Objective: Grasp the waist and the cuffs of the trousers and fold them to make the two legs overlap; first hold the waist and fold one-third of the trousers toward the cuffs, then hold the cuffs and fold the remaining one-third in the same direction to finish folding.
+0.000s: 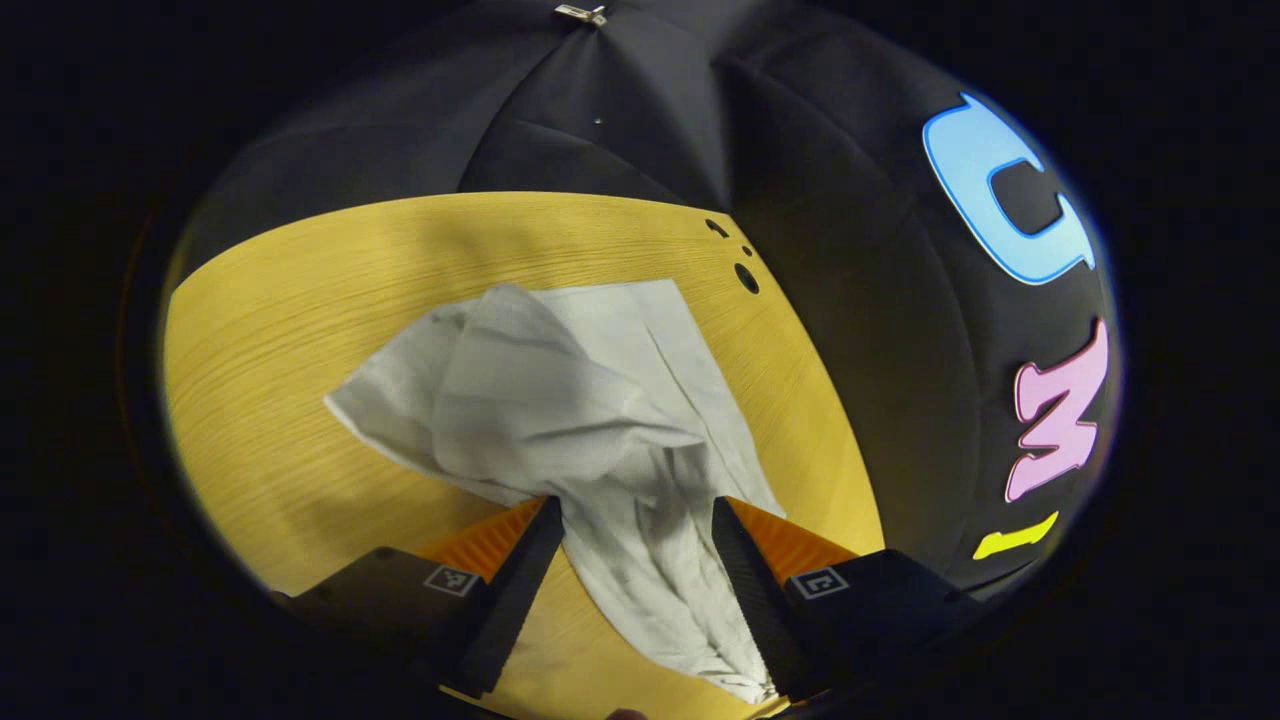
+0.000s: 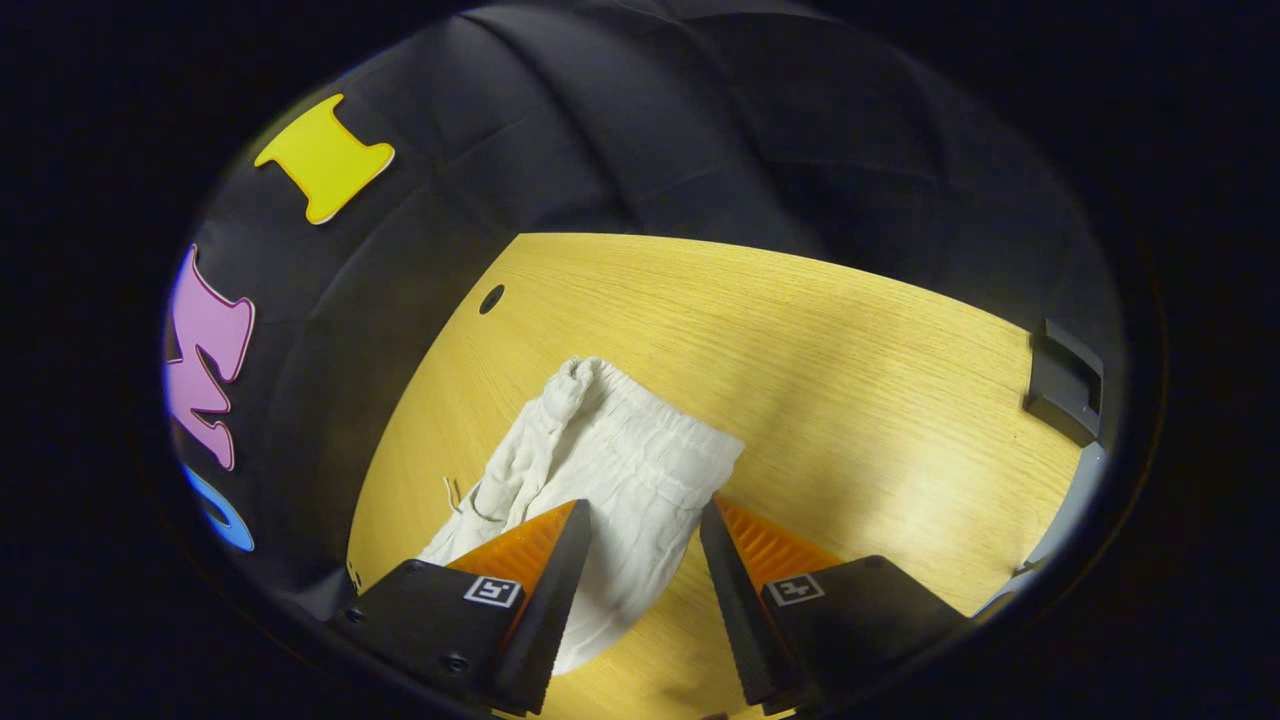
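Note:
White trousers (image 1: 560, 390) lie crumpled on the yellow wooden table (image 1: 280, 330). In the left gripper view a bunched strip of the cloth runs back between my left gripper's (image 1: 630, 503) fingers, which stand wide apart and open; the flatter legs spread out beyond the tips. In the right gripper view the elastic waistband (image 2: 650, 415) of the trousers (image 2: 620, 470) lies just ahead of my right gripper (image 2: 645, 505). That gripper is open too, with cloth below and between its fingers. Neither pair of fingers presses on the fabric.
The table's far edge meets the black cloth wall close behind the trousers. Small round holes (image 1: 746, 277) (image 2: 491, 298) sit near that edge. A black bracket (image 2: 1065, 385) is fixed at the table's right edge. Bare wood (image 2: 850, 400) stretches to the right of the waistband.

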Demonstrator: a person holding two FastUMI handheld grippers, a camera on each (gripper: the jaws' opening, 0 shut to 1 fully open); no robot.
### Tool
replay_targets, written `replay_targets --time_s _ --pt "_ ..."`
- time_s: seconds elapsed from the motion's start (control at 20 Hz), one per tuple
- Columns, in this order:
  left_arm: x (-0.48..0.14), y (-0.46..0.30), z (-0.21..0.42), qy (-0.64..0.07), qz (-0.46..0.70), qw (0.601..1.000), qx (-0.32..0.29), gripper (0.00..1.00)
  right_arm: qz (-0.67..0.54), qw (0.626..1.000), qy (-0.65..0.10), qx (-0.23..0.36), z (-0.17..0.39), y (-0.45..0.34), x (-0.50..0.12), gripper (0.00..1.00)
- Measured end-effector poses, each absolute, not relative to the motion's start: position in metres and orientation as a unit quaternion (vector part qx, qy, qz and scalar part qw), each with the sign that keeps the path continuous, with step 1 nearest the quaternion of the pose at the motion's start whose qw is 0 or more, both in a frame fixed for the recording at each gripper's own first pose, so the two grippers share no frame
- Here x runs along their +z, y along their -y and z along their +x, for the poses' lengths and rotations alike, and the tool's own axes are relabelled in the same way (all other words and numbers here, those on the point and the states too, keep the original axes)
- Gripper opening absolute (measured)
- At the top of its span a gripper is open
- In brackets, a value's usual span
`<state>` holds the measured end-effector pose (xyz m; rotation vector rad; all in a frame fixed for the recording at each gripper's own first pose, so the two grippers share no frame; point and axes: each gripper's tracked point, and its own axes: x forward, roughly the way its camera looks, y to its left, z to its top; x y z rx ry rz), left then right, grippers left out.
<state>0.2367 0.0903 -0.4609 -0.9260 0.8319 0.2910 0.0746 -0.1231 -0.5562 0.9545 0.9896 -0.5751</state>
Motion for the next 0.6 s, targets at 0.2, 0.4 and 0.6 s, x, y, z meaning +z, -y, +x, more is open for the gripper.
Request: replay_targets --time_s 0.2,0.4,0.6 --pt "-0.466 -0.088 0.258 -0.38 -0.438 0.803 0.142 0.95 0.437 0.735 -0.448 -0.261 0.077 0.124 -0.559 0.73" --pt "-0.484 -0.09 0.261 -0.397 -0.434 0.793 0.158 0.7 0.443 0.726 -0.451 -0.271 0.075 0.127 -0.569 0.6" --pt "-0.486 -0.085 0.259 -0.382 -0.497 0.764 0.15 0.07 0.45 0.726 -0.443 -0.273 0.078 0.127 -0.57 0.11"
